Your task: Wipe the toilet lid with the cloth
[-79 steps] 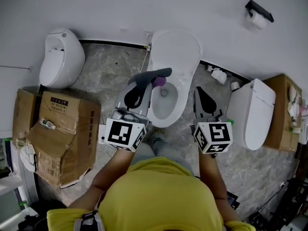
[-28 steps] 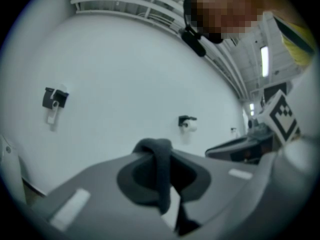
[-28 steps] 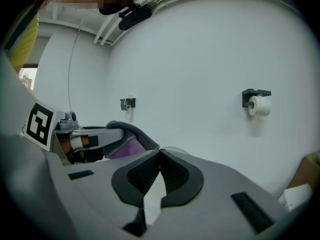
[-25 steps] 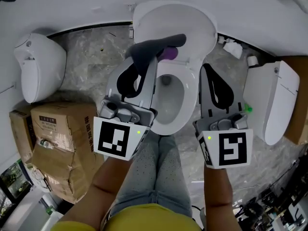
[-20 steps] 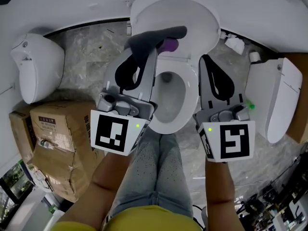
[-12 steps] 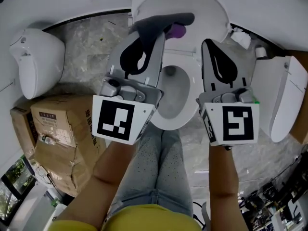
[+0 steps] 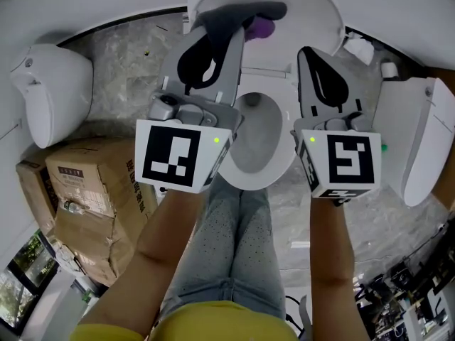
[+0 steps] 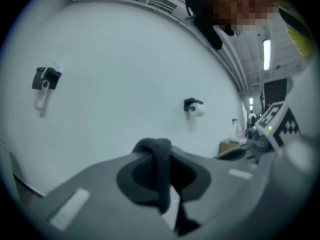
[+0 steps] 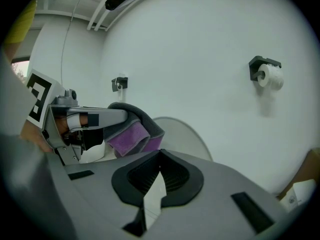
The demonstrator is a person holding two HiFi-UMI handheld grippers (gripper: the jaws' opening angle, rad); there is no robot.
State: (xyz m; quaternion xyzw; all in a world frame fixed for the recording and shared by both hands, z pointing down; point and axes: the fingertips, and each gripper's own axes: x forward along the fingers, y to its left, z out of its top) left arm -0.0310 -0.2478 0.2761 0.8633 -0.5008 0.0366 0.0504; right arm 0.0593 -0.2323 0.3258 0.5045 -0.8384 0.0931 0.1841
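left gripper (image 7: 229, 34) is clamped tight on the grey-and-purple cloth (image 7: 259, 11), its fold draped over the tips right up by the raised toilet lid (image 7: 313, 6); touching or not, i can't tell. right gripper (image 7: 307, 52) is pinched closed on nothing, hanging over the right side of the bowl (image 7: 263, 141). the worry: the cloth looks held by a small bite, so a hard drag across the lid could tug it free and drop it into that open bowl. press too firmly and bare jaw tips scrape the lid instead.
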